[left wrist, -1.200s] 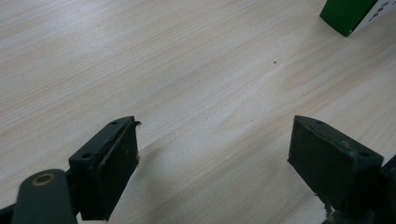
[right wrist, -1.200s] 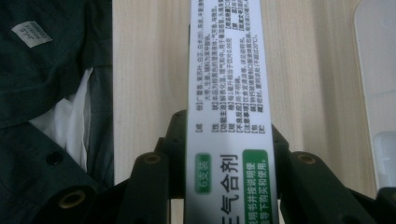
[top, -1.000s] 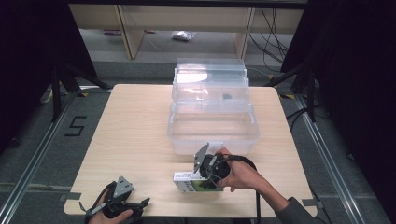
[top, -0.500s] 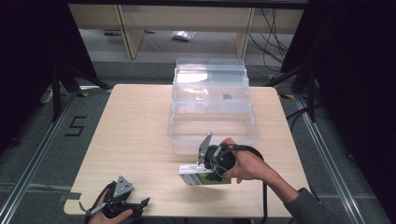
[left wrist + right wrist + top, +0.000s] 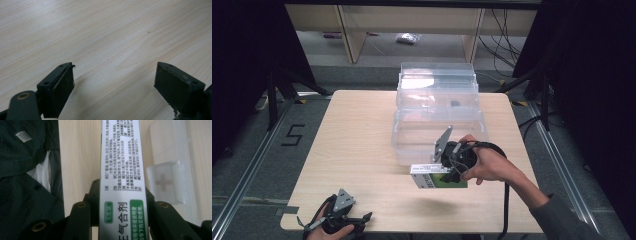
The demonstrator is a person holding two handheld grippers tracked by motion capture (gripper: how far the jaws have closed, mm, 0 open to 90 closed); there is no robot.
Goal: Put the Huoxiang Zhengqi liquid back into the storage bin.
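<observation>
Left gripper (image 5: 362, 218): lay at the lower left of the high view on the worktop (image 5: 362, 140), jaws apart, holding nothing.
Right gripper (image 5: 447, 176): clamped on the medicine box (image 5: 432, 178), lifted clear of the worktop at lower centre.
Clear bin (image 5: 438, 117): open, just beyond the box toward the frame's centre.
Risk: the long box could likely pivot in the narrow grip or strike the bin's near wall, then drop outside.

Wooden table (image 5: 357, 140), clear plastic container (image 5: 437, 105), shelving (image 5: 347, 30)
</observation>
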